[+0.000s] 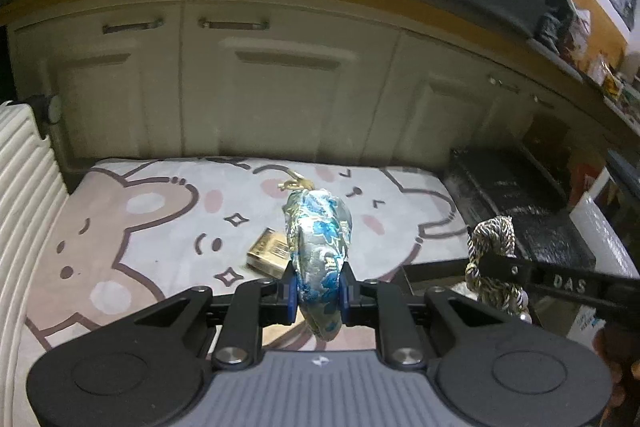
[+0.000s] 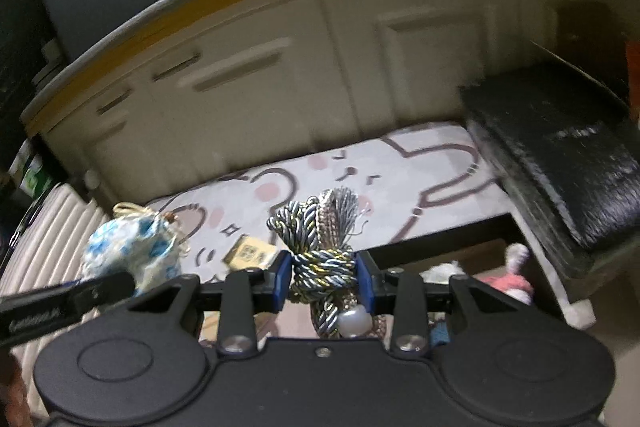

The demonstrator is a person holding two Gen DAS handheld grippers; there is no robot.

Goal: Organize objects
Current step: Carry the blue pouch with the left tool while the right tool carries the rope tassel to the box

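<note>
My left gripper (image 1: 318, 297) is shut on a blue and silver brocade pouch (image 1: 318, 247) with a gold drawstring, held above the cartoon mat (image 1: 160, 227). The pouch also shows in the right wrist view (image 2: 132, 251) at the left. My right gripper (image 2: 324, 277) is shut on a knotted gold and blue cord tassel (image 2: 322, 259) with a pearl bead (image 2: 354, 321). The tassel and right gripper appear in the left wrist view (image 1: 494, 247) at the right. A small gold box (image 1: 268, 253) lies on the mat, also seen in the right wrist view (image 2: 250, 251).
Cream cabinet doors (image 1: 280, 87) stand behind the mat. A ribbed white case (image 1: 24, 207) is at the left. A black box (image 1: 520, 203) sits at the right. An open bin with soft toys (image 2: 508, 277) lies below the right gripper.
</note>
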